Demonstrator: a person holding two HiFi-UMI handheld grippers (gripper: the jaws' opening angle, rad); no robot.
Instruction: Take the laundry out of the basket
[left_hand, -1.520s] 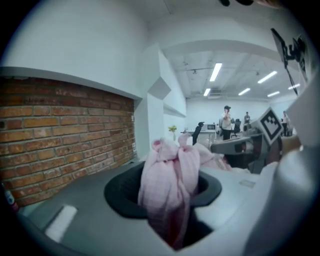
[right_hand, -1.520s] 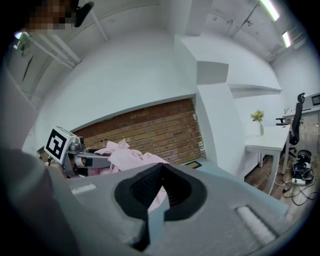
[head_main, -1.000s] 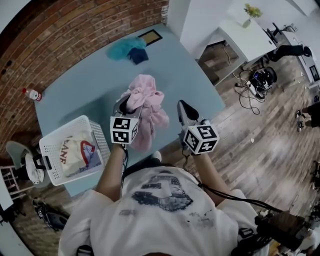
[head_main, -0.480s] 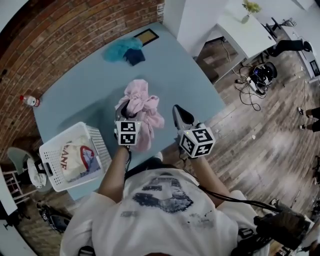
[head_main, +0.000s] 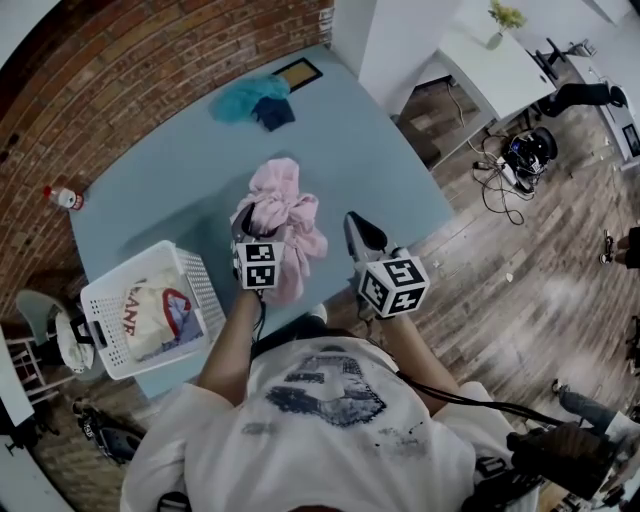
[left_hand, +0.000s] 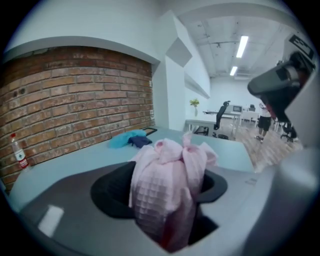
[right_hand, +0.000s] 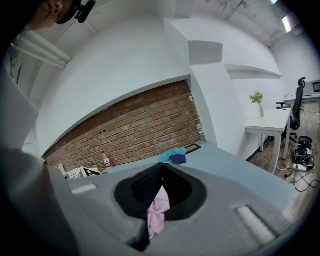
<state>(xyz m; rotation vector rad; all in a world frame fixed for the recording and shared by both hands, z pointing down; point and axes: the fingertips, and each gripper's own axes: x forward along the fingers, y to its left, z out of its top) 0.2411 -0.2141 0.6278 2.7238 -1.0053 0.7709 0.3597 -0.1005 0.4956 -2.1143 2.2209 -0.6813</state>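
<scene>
A pink waffle-weave cloth (head_main: 287, 205) is bunched between the jaws of my left gripper (head_main: 258, 222) over the front of the blue table (head_main: 170, 170). In the left gripper view the cloth (left_hand: 167, 175) fills the gap between the dark pads (left_hand: 112, 192), and those jaws are opening. My right gripper (head_main: 360, 230) is shut, just right of the cloth and apart from it. A sliver of pink (right_hand: 158, 212) shows low between its jaws. The white basket (head_main: 100, 300) stands at the table's front left corner and holds a white printed garment (head_main: 150, 310).
A teal cloth (head_main: 243, 96) and a dark blue one (head_main: 273, 112) lie at the table's far side beside a dark framed panel (head_main: 299, 73). A bottle (head_main: 62, 196) stands at the far left by the brick wall. White desks, cables and wood floor lie to the right.
The left gripper with the pink cloth has drawn slightly nearer to me and lower. The right gripper has shifted a little left. The cloth's bunch looks looser.
</scene>
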